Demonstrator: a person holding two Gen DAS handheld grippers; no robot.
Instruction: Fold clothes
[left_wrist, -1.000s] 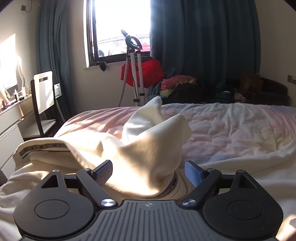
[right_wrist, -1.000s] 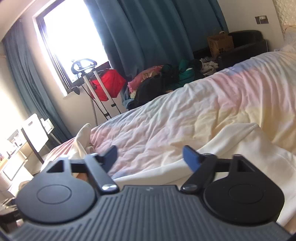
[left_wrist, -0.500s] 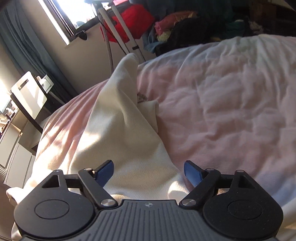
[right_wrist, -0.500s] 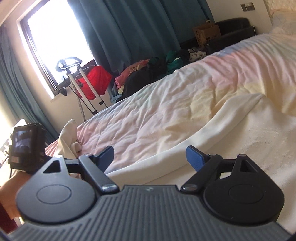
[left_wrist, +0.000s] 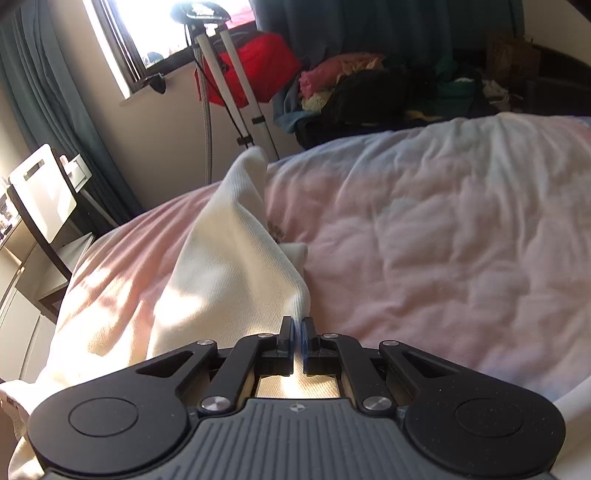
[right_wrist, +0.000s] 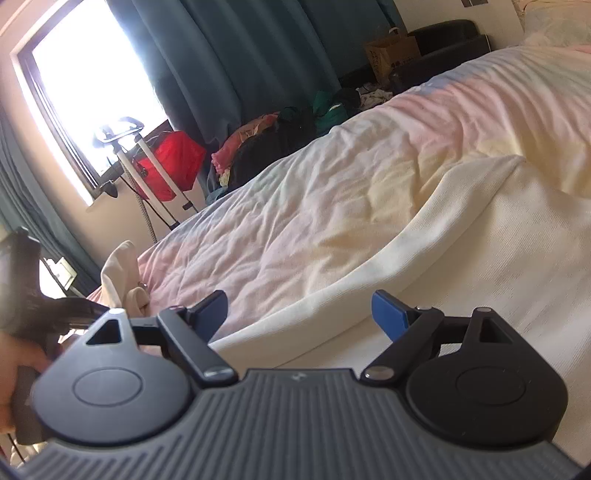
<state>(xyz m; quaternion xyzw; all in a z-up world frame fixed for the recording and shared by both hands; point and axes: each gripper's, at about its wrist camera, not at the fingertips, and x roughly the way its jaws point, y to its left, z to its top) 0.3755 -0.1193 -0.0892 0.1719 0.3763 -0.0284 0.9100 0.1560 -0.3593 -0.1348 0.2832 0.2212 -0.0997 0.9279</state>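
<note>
1. Garment (left_wrist: 229, 266), cream, lies on the bed (left_wrist: 443, 240), one fold lifted.
2. Left gripper (left_wrist: 297, 328) is clamped on that fold's edge.
3. Right gripper (right_wrist: 299, 310) hovers over the garment (right_wrist: 480, 258), jaws apart.

Ahead of the tool spreads a wide bed under a wrinkled pale pink quilted cover (left_wrist: 424, 236). Beyond its far edge, up and to the left, a bright dark-framed window (left_wrist: 155, 33) throws sun patches onto the cover, flanked by dark teal curtains (right_wrist: 229, 62). Below the sill a cream plaster wall (left_wrist: 166, 133) backs a white-poled stand (left_wrist: 229, 74) with a red fabric bag (left_wrist: 258, 62). Right of it lies a heap of mixed coloured laundry (left_wrist: 369, 88). Far left stands a white-backed dark-framed chair (left_wrist: 44, 192).
</note>
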